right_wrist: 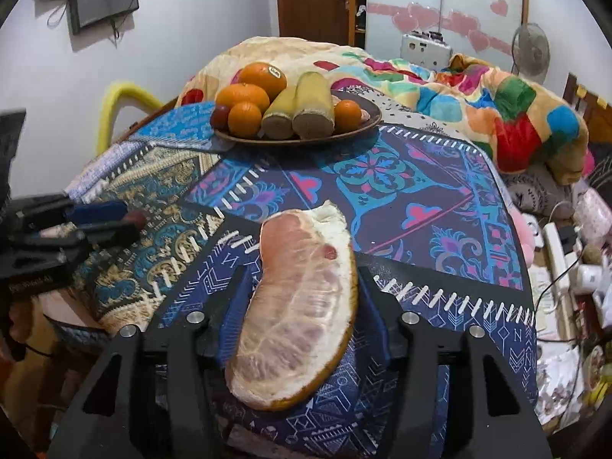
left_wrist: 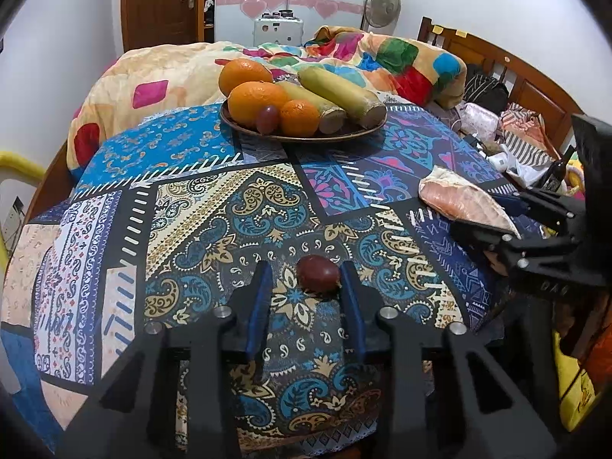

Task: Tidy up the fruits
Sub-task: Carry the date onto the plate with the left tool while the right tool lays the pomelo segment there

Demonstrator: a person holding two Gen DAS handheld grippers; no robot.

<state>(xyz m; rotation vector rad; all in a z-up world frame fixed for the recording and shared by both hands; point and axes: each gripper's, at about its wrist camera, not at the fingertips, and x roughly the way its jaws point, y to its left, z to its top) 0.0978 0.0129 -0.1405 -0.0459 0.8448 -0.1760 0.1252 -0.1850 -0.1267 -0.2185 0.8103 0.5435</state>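
A small dark red fruit [left_wrist: 317, 276] lies on the patterned tablecloth [left_wrist: 214, 206] between the fingertips of my left gripper [left_wrist: 305, 269]. It sits against the right pad, with a gap to the left pad, so the jaws stand open. My right gripper [right_wrist: 306, 273] is shut on a peeled pink pomelo segment [right_wrist: 302, 298], which lies lengthwise between the blue pads. The left wrist view shows this segment [left_wrist: 463, 199] at the table's right side. At the far edge a brown plate [left_wrist: 306, 138] holds oranges [left_wrist: 258, 101], two thick yellow-green stalk pieces [left_wrist: 340, 91] and a small red fruit [left_wrist: 266, 116].
Behind the table is a bed with a bright patchwork blanket [left_wrist: 401, 61] and a wooden headboard [left_wrist: 508, 65]. Right of the table lie cables, bags and a dark bottle [left_wrist: 556, 172]. A yellow padded rail [right_wrist: 122, 95] stands at the left.
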